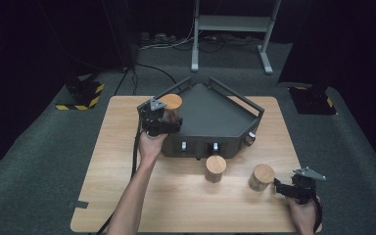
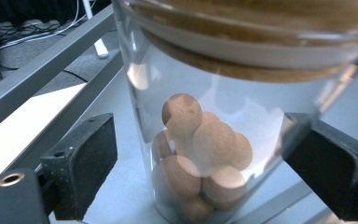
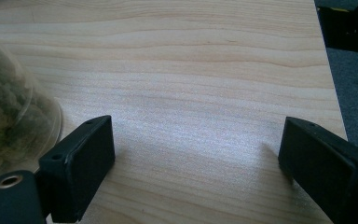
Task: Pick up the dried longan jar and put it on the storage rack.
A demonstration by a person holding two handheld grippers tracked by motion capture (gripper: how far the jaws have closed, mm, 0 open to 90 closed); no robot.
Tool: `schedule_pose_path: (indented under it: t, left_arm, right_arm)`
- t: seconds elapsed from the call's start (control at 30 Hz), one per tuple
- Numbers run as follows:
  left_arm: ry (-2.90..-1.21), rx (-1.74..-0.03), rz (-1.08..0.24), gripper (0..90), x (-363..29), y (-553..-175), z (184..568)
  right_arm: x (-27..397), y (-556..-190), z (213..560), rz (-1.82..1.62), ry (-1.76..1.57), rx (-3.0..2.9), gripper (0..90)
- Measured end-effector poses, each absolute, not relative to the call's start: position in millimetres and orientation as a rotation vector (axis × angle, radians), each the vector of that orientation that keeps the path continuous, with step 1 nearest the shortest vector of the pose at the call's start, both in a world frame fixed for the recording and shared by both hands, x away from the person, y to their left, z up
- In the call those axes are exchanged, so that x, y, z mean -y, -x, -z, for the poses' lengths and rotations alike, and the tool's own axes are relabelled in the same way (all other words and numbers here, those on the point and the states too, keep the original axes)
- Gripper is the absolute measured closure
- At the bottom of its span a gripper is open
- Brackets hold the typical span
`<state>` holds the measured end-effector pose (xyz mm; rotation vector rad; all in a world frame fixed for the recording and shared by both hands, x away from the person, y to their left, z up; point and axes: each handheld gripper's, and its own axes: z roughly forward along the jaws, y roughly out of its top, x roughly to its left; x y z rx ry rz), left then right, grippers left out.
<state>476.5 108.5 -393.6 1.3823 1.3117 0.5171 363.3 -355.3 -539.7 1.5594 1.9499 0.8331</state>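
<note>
A glass jar (image 1: 172, 108) with a wooden lid (image 2: 261, 28) stands in the left corner of the dark grey tray (image 1: 215, 115). It holds several wooden balls (image 2: 200, 149). My left gripper (image 1: 175, 119) reaches around this jar (image 2: 242, 98) with its jaws on either side. The left pad (image 2: 95, 158) stands a little off the glass, so the gripper is open. My right gripper (image 1: 279, 185) rests low at the table's front right, open, with bare wood between its jaws (image 3: 196, 149). Just left of it stands a second lidded jar (image 1: 261, 176), with greenish clumps inside (image 3: 4, 112).
A third lidded jar (image 1: 216, 168) stands on the wooden table (image 1: 127, 196) just in front of the tray's front wall (image 1: 200, 146). The tray's raised rail (image 2: 42, 70) runs past the left jaw. The table's right edge (image 3: 328, 70) is close to the right gripper.
</note>
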Motion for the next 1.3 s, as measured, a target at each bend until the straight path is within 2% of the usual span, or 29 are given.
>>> schedule_pose_path:
  t: [1.3]
  left_arm:
    - [-1.376, -1.295, -0.445, 9.7, -119, -430, 395]
  right_arm:
    - [355, -363, 540, -0.832, -1.559, -1.949, 10.3]
